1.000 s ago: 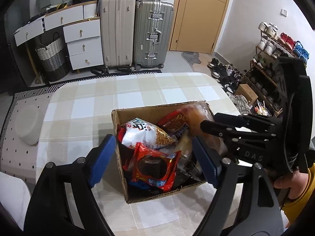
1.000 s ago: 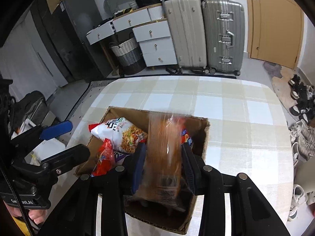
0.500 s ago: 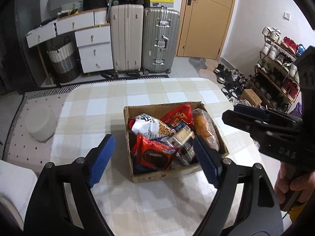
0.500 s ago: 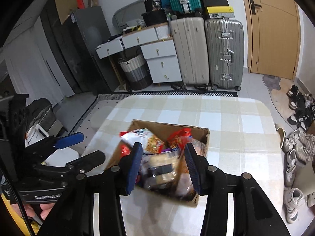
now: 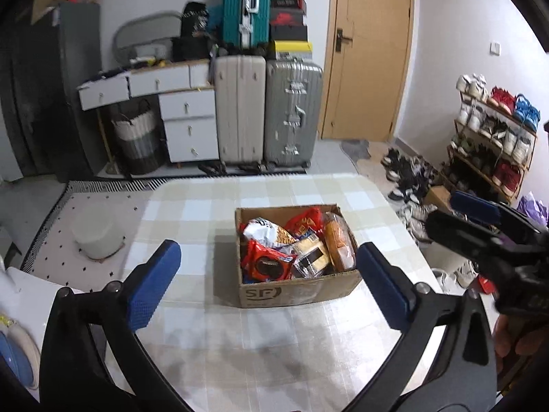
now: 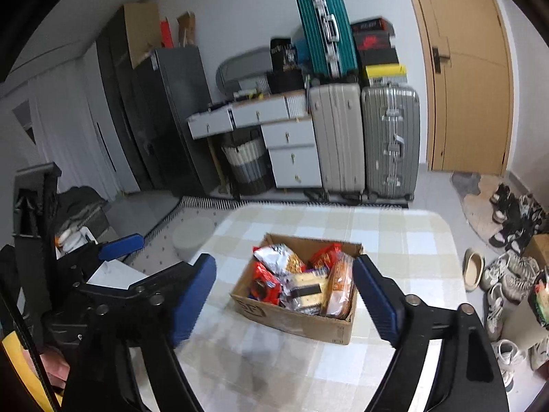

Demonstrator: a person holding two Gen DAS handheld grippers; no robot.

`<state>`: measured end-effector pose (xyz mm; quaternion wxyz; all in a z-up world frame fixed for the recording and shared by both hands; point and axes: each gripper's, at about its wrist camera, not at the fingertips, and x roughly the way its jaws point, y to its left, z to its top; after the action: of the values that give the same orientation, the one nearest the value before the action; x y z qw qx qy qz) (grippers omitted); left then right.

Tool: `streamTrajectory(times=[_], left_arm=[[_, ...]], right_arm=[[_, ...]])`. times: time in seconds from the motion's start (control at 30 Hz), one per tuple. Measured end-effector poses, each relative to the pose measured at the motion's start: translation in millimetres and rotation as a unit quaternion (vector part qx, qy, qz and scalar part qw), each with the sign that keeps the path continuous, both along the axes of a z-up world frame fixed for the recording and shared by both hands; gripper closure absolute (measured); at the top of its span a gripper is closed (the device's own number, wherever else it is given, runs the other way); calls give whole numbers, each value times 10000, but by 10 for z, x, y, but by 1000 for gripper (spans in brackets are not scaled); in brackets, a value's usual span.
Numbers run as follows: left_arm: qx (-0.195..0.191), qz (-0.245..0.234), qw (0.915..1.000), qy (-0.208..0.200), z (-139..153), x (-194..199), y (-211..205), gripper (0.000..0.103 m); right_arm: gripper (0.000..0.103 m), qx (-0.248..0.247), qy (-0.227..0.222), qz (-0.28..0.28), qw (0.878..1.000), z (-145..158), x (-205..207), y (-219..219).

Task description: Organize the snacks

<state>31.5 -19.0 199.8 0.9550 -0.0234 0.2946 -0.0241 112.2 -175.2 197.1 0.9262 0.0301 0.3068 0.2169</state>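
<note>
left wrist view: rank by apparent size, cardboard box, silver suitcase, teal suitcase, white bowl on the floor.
1. Silver suitcase
2. Cardboard box, close behind; it sits nearer the camera, so this order is unsure
3. Teal suitcase, its lower part hidden
4. White bowl
Both grippers, left and right, are open and empty.

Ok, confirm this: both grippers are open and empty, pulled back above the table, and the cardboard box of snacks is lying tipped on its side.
One thing is wrong: the cardboard box stands upright on the table, open top up, snacks inside, as the left wrist view shows. The left gripper and right gripper are indeed open and empty above it.
</note>
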Motion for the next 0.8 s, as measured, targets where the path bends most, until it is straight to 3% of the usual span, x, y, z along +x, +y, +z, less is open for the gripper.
streamTrajectory(times=[0.23, 0.4, 0.63, 0.8], left_arm=[[-18, 216, 9985, -502, 342, -665, 172, 1], [9, 466, 9951, -875, 400, -1163, 332, 1], [-80, 754, 9916, -1043, 126, -1532, 582, 1], [-58, 896, 9910, -998, -264, -1470, 688, 1]], right_arm=[[1, 299, -592, -141, 9977, 347, -624, -159], [1, 489, -809, -294, 9951, 381, -959, -251], [0, 607, -937, -594, 9920, 76, -1248, -400], [0, 684, -885, -828, 9903, -248, -1251, -518]])
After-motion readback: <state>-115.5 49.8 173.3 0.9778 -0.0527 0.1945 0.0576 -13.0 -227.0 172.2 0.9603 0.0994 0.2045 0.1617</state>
